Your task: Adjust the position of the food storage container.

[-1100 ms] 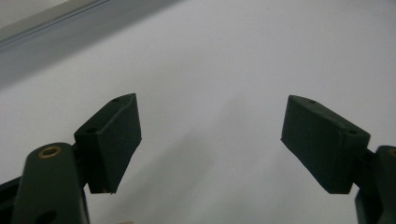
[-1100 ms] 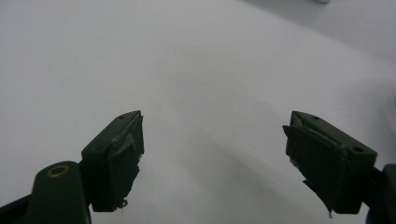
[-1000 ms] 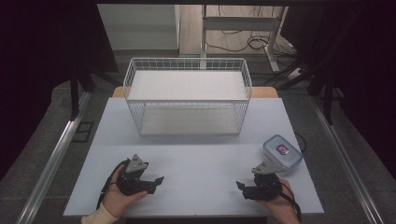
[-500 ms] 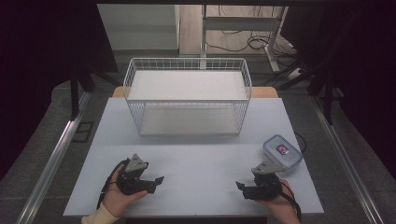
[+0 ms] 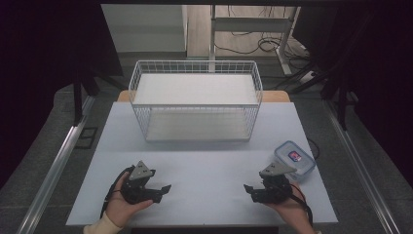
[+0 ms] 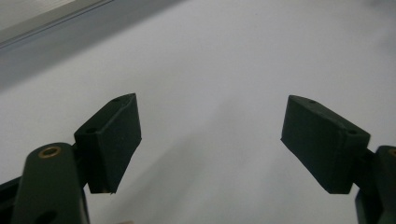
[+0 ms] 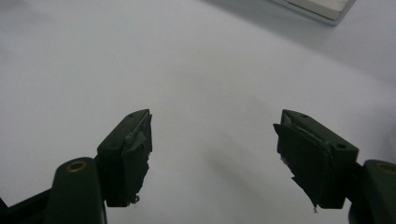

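No task is named. On the pale table (image 5: 204,165) my left gripper (image 5: 160,180) rests near the front left in a hand, jaws pointing right. In the left gripper view it (image 6: 212,107) stands open over bare tabletop. My right gripper (image 5: 249,191) sits near the front right, jaws pointing left. In the right gripper view it (image 7: 215,116) is open with worn tape on its pads (image 7: 135,140). Its jaws have just been closing a little, with nothing between them. A small clear lidded container (image 5: 293,158) lies just behind the right gripper.
A white wire basket (image 5: 195,105) stands at the back middle of the table. Metal rails run along both sides on the floor, and cables and a desk frame lie beyond the far edge. Open tabletop stretches between the two grippers.
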`<state>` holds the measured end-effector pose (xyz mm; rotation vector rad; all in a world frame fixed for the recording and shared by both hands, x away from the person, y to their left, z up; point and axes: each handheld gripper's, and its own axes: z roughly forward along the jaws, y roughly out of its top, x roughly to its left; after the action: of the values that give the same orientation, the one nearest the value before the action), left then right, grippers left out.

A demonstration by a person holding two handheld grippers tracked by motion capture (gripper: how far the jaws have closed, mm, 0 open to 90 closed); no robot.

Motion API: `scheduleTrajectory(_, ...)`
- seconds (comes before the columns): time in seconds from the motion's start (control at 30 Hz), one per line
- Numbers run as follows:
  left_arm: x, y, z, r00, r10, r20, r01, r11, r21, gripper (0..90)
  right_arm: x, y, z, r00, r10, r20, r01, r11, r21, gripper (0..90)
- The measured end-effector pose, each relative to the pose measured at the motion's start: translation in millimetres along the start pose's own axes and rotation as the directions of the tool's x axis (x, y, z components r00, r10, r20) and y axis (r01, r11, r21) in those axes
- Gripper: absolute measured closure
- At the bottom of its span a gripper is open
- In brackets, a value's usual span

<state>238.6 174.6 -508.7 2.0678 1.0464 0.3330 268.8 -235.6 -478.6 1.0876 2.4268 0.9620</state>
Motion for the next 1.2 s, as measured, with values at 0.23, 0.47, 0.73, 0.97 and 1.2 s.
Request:
scheduleTrajectory(0.23,2.0,0.4,0.4,1.0,0.001,-0.003,-0.001,0.9999,0.012,20.0,-17.6,16.6,-5.4,0.9993,0.034,-0.017,-0.034,0.999,0.031,33.5)
scheduleTrajectory(0.47,2.6,0.3,2.4,1.0,-0.007,-0.007,0.007,0.9998,0.018,20.0,-48.2,39.8,-10.9,0.9989,0.044,-0.018,-0.043,0.997,0.057,45.7)
scheduleTrajectory(0.73,3.2,0.1,2.5,0.9999,-0.011,-0.005,0.011,0.9998,0.017,20.0,-89.8,66.3,-17.9,0.9992,-0.013,0.037,0.008,0.99,0.138,73.6)
scheduleTrajectory(0.97,4.9,-0.7,2.7,0.9999,-0.013,-0.002,0.013,0.9998,0.018,20.0,-127.4,73.9,-16.6,0.9946,0.005,0.104,-0.024,0.982,0.189,88.7)
scheduleTrajectory(1.2,5.2,-1.2,3.0,0.9999,-0.011,-0.003,0.011,0.9998,0.019,20.0,-172.7,77.5,-5.0,0.9793,0.027,0.201,-0.08,0.962,0.263,89.0)
